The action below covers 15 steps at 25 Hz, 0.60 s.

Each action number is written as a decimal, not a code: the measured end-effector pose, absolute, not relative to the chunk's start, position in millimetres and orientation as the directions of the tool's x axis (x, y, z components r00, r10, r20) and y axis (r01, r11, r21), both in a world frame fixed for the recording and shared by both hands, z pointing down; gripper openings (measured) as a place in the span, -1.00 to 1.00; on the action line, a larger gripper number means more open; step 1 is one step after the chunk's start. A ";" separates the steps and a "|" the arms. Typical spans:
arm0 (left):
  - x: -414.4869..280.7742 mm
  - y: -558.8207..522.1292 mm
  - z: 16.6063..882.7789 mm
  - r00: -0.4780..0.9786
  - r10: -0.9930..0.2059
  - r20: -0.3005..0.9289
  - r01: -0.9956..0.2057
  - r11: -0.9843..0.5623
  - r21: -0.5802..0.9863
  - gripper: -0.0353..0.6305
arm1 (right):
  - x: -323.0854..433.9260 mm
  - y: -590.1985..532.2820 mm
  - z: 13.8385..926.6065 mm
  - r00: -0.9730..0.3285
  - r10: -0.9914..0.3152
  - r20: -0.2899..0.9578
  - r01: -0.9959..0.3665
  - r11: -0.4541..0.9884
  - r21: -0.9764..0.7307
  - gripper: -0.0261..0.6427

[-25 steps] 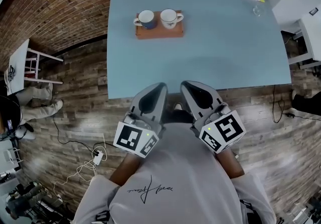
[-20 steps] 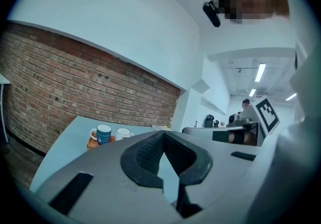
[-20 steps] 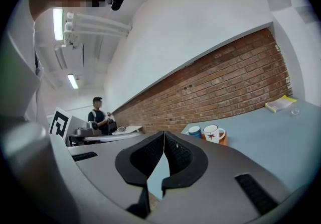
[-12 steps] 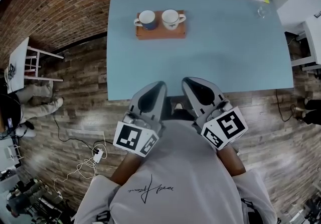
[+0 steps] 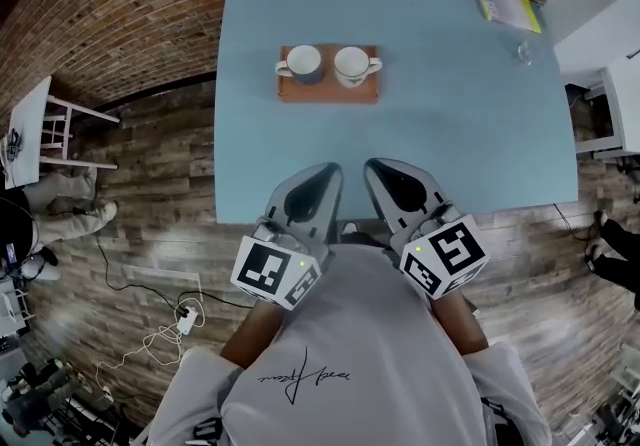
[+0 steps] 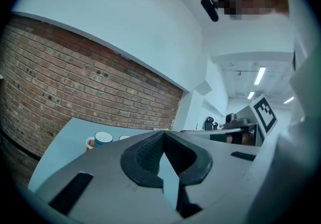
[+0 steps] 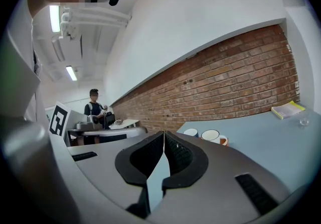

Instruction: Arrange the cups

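Two cups on tray, blue table, brick wall, plank floor, left tongs and right tongs closed, empty

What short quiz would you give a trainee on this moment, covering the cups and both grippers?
1. True or false: the blue cup and the white cup both stand on the brown tray.
2. Pick one. The left gripper and the right gripper are: A) shut and empty; B) wide open; C) each closed on a cup.
3. Fill in: the cup nearer the yellow book at the table's far corner is the ____ one.
Key: 1 true; 2 A; 3 white.
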<state>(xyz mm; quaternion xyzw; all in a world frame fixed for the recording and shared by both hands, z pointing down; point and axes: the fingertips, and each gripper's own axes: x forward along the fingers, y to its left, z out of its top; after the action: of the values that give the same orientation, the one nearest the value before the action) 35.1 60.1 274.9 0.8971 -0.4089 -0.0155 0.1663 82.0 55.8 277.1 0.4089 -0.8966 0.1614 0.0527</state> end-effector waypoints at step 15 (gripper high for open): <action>21.3 -12.4 292.8 0.702 -0.696 0.150 -0.695 -0.624 0.358 -0.87 | 44.6 -27.0 299.2 -0.658 -0.690 0.300 -0.753 0.597 -0.278 -0.86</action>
<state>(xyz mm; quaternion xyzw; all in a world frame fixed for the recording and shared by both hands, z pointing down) 21.3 -12.4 292.8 0.9011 -0.3858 -0.0017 0.1981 44.6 -27.0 299.2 0.4053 -0.8900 0.1928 0.0809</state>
